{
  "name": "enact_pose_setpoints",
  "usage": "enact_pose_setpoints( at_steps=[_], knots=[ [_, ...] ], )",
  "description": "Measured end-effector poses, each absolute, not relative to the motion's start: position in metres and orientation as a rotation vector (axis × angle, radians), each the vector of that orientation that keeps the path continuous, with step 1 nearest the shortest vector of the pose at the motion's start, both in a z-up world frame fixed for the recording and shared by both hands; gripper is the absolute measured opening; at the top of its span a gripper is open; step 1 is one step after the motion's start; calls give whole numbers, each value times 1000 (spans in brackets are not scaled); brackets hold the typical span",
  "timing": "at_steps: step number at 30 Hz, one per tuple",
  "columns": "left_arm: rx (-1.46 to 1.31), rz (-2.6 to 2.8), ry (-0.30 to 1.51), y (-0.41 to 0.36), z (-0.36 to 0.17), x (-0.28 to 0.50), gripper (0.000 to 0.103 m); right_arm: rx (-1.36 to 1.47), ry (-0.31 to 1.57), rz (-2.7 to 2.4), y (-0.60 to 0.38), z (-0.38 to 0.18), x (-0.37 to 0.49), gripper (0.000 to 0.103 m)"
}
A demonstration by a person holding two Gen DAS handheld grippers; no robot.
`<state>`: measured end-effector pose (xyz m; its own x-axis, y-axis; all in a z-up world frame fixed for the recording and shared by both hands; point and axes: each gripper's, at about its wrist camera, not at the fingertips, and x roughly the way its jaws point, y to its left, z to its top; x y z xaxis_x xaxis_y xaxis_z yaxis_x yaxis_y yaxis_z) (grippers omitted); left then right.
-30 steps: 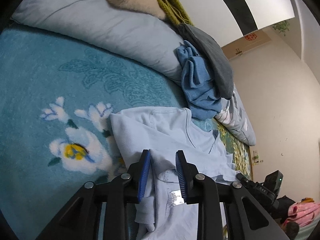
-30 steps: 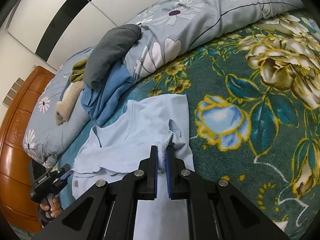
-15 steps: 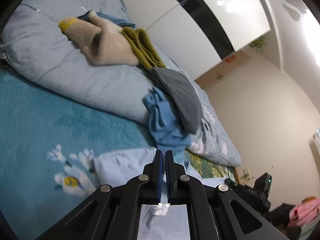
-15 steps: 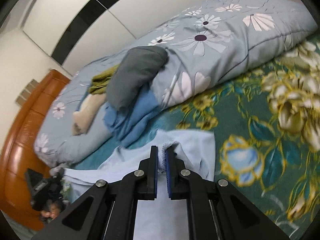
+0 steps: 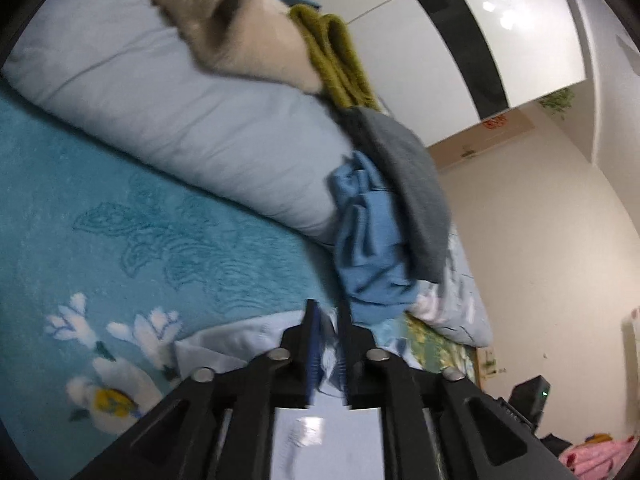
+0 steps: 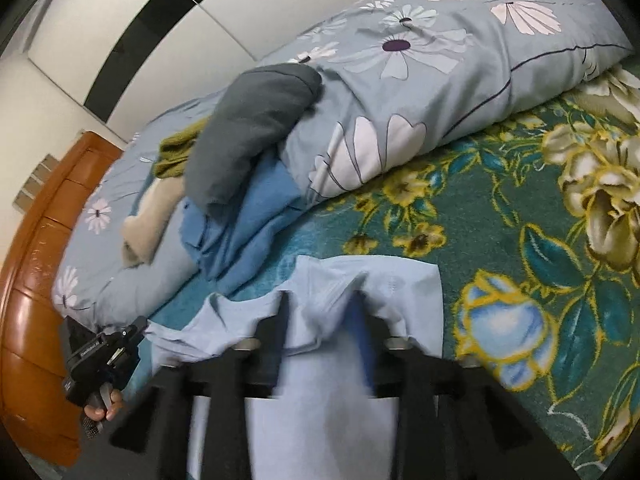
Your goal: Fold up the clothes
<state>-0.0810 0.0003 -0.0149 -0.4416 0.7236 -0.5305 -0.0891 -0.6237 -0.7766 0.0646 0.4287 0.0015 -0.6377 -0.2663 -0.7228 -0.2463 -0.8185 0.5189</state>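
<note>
A: Where is the light blue shirt (image 6: 380,284) now?

B: Flat on the floral blanket (image 6: 500,220), at 6 o'clock in both wrist views. One edge is doubled over toward the pile of clothes (image 6: 248,216) at 11 o'clock.

A: And the jaws?

B: The left gripper (image 5: 328,344) shows only a narrow slit with pale cloth in it, so I judge it pinches the shirt. The right gripper (image 6: 320,320) is blurred, its jaws wide apart and holding nothing, with a ridge of cloth lying between them.

A: So how is this fold done well?

B: I'd lay both corners level at 12 o'clock and lift the grippers straight up so neither drags the layer. Then press out that ridge, or the crease sets crooked
</note>
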Motion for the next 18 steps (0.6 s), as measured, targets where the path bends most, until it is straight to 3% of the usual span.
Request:
enact_pose_setpoints(
  at_steps=[1,3,8,18],
  knots=[
    [-1232,2100,-920,-2,-10,-75,44,1327,-937,-2671,430,2,69,42],
    [-1218,2117,-872,-9,-1,-59,50,1316,-925,-2670,433,4,79,42],
    [-1302,2135,-760,-40,-20,-1,54,1342,-933,-2673,447,-6,125,42],
    [-1505,1972,-793,-55,-67,76,54,1301,-1372,-2467,457,-57,215,42]
  ],
)
